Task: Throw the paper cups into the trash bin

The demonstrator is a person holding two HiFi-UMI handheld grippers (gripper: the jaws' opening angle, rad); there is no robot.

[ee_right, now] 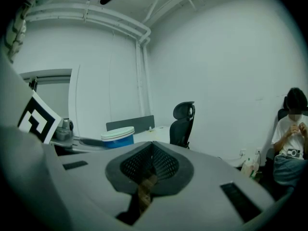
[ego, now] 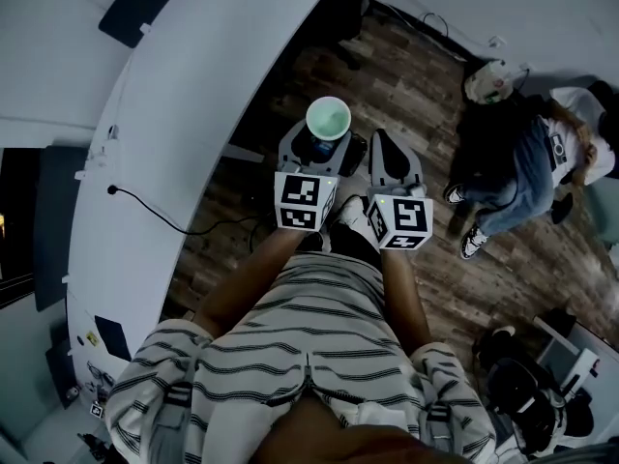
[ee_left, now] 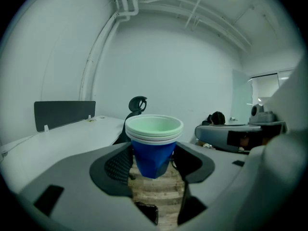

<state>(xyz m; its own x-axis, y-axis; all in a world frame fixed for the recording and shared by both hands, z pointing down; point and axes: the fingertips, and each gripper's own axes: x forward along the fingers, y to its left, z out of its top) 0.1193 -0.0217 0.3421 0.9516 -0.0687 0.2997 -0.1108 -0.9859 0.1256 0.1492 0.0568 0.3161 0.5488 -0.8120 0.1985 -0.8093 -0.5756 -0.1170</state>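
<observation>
A stack of blue paper cups with pale green insides (ego: 329, 119) (ee_left: 154, 146) is held upright above the wooden floor. My left gripper (ego: 311, 150) (ee_left: 153, 154) is shut on it, its dark pads pressing on the blue sides below the white rims. The stack also shows at the left of the right gripper view, cups (ee_right: 118, 136). My right gripper (ego: 391, 162) (ee_right: 151, 152) hovers just right of the left one, shut, with nothing between its pads. No trash bin shows in any view.
A long white desk (ego: 184, 114) with a dark divider runs along the left, a cable lying on it. A black office chair (ee_left: 137, 105) (ee_right: 185, 117) stands by it. A person (ego: 527, 162) sits on the floor to the right, bags around.
</observation>
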